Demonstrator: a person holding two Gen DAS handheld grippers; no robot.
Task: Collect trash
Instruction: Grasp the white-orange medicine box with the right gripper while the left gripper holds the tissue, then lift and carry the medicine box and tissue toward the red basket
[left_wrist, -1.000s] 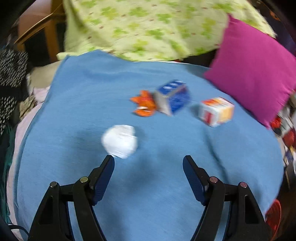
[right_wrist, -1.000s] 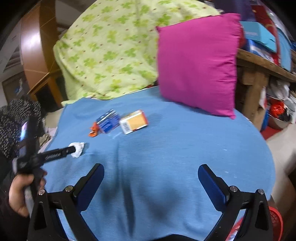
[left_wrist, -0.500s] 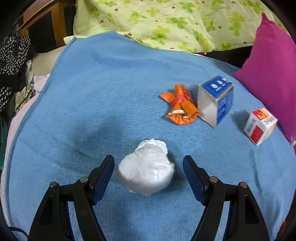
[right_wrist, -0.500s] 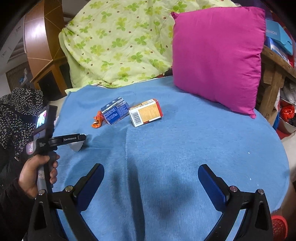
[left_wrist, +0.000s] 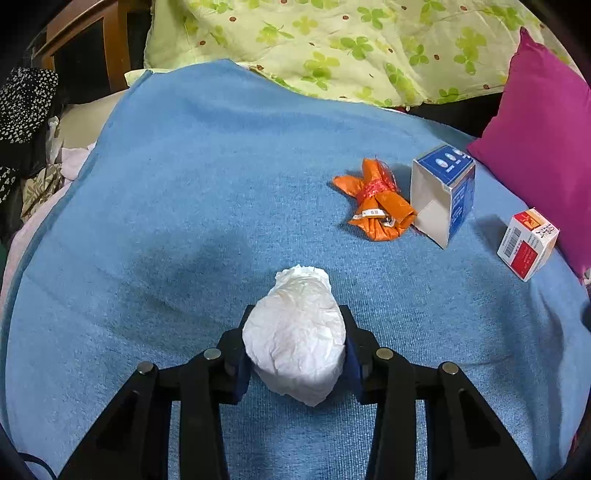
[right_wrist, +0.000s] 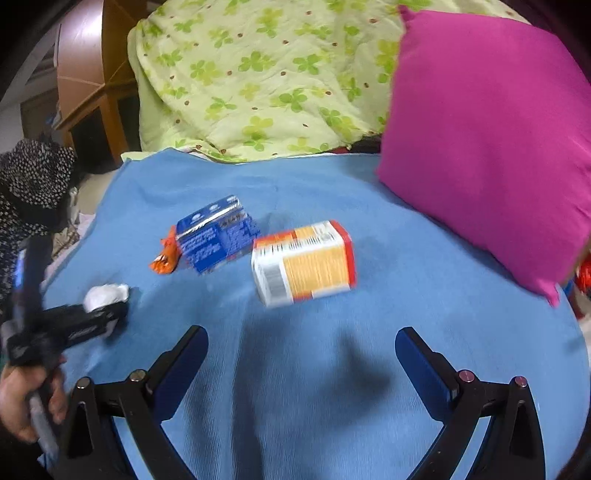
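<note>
The crumpled white paper wad (left_wrist: 295, 332) sits pinched between the 2 fingers of my left gripper (left_wrist: 294, 349), low over the blue blanket (left_wrist: 184, 203), so I judge I am at the grab of the 1st piece of trash, with the lift and carry to a bin yet to do; no bin shows in either view, so I cannot say where it goes. The wad looks soft and will squash, so the next move calls for a steady squeeze and a straight lift off the cloth. Beyond it lie an orange wrapper (left_wrist: 376, 199), touching or just beside a blue carton (left_wrist: 447, 192), and, apart to the right, a red and white box (left_wrist: 528, 243) near the magenta pillow (left_wrist: 546, 147). My right gripper (right_wrist: 301, 354) is spread wide and holds nothing, pointed toward that box (right_wrist: 303, 262). The left view shows the carton's open white end and the grip on the wad up close; the right view shows my hand (right_wrist: 22, 406) on the left tool's handle and the box's yellow side, though blurred.
</note>
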